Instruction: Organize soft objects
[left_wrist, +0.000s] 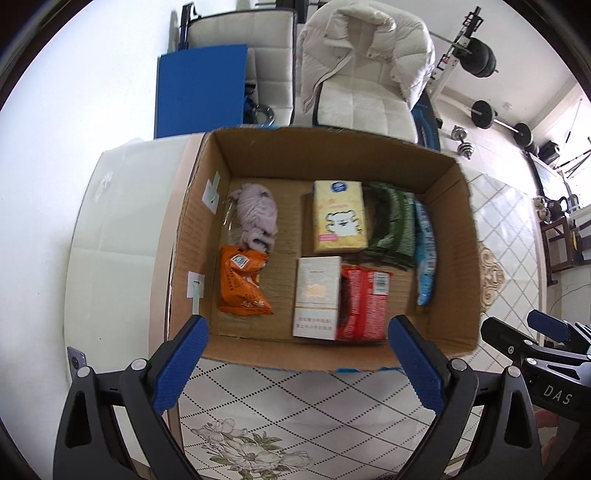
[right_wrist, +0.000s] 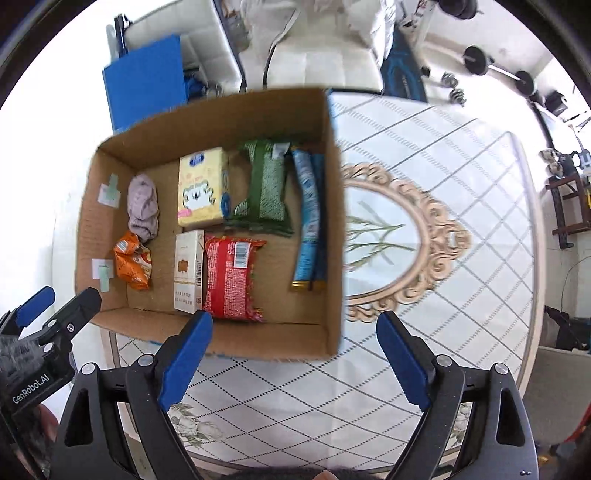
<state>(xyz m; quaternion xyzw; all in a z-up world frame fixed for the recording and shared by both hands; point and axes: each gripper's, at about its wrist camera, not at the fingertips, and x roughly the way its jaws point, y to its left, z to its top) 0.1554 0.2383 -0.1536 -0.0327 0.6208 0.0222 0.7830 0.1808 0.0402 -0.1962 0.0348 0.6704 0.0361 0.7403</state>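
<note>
Seven soft items fill the brown cardboard box (left_wrist: 332, 155) at frame centre; left gripper (left_wrist: 295, 363) hangs wide, empty, below. The crumpled lilac cloth (left_wrist: 256, 216) looks light, limp: pinch its bunched middle. Right view: right gripper (right_wrist: 295, 363) wide; the red foil snack packet (right_wrist: 231, 278), likely slippery, lies lower centre.

Pretty clearly someone's home, a living room doubling as a gym corner. There's a glass-topped table (right_wrist: 461, 258) with a floral pattern, white padded chairs (left_wrist: 221, 48) with a puffy white coat (left_wrist: 365, 51) draped over one, plus a barbell (left_wrist: 502, 123) and dumbbell (left_wrist: 461, 140) on the floor.
</note>
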